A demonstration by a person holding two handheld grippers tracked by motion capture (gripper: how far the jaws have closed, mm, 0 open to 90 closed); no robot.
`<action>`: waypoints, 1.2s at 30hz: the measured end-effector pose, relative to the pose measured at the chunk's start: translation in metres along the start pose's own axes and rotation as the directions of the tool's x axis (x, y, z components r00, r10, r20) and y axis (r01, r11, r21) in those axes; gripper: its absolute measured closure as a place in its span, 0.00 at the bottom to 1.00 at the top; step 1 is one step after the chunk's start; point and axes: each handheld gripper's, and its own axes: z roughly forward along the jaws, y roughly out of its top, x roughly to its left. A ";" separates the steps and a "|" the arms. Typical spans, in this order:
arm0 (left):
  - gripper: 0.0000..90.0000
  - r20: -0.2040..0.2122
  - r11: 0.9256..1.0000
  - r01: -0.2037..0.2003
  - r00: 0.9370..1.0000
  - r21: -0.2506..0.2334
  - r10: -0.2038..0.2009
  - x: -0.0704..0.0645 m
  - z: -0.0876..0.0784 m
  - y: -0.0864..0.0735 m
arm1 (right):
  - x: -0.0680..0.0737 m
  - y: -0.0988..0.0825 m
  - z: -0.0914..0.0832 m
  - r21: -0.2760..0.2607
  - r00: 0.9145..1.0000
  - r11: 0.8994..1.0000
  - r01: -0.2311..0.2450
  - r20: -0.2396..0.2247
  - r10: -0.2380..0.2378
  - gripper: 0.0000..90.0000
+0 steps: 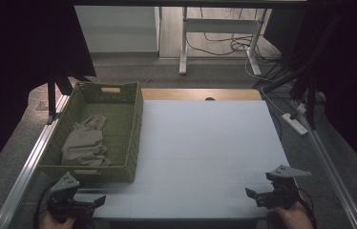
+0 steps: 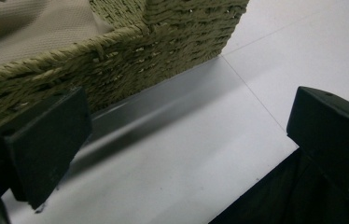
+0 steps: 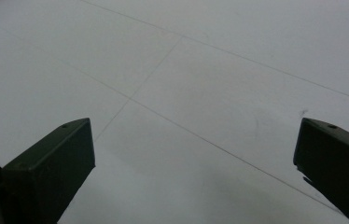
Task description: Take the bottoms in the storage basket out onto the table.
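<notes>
A green woven basket point(image 1: 133, 133) stands at the left of the white table top point(image 1: 205, 143), with a beige cloth point(image 1: 85, 143) bunched inside it. My left gripper point(image 1: 95, 202) rests at the table's near left corner, just in front of the basket. In the left gripper view its jaws stand wide apart with nothing between them, facing the basket wall point(image 2: 130, 60) and the cloth point(image 2: 28, 23) above it. My right gripper point(image 1: 253, 195) sits near the front right edge. Its jaws are wide apart over bare table point(image 3: 200, 93), holding nothing.
A metal rail point(image 1: 28, 162) runs along the table's left side and another along the right point(image 1: 331, 167). A power strip point(image 1: 295, 123) and cables lie on the floor at the right. A white desk frame point(image 1: 222, 33) stands beyond the table. Dark curtains hang on both sides.
</notes>
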 end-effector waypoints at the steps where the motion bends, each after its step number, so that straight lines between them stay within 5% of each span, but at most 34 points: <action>1: 0.00 0.001 1.000 -0.002 1.000 0.001 0.002 0.000 0.000 0.000 | 0.000 0.000 0.000 -0.001 1.000 1.000 -0.001 -0.005 0.001 0.00; 23: 0.00 0.049 1.000 -0.008 0.999 0.006 0.008 0.002 0.000 0.000 | -0.003 0.001 0.004 0.028 0.999 1.000 -0.008 -0.048 0.010 0.00; 36: 0.00 0.102 0.998 0.027 0.995 -0.059 -0.021 0.008 -0.010 -0.003 | -0.003 0.002 0.005 0.041 0.999 0.999 -0.006 -0.054 0.008 0.00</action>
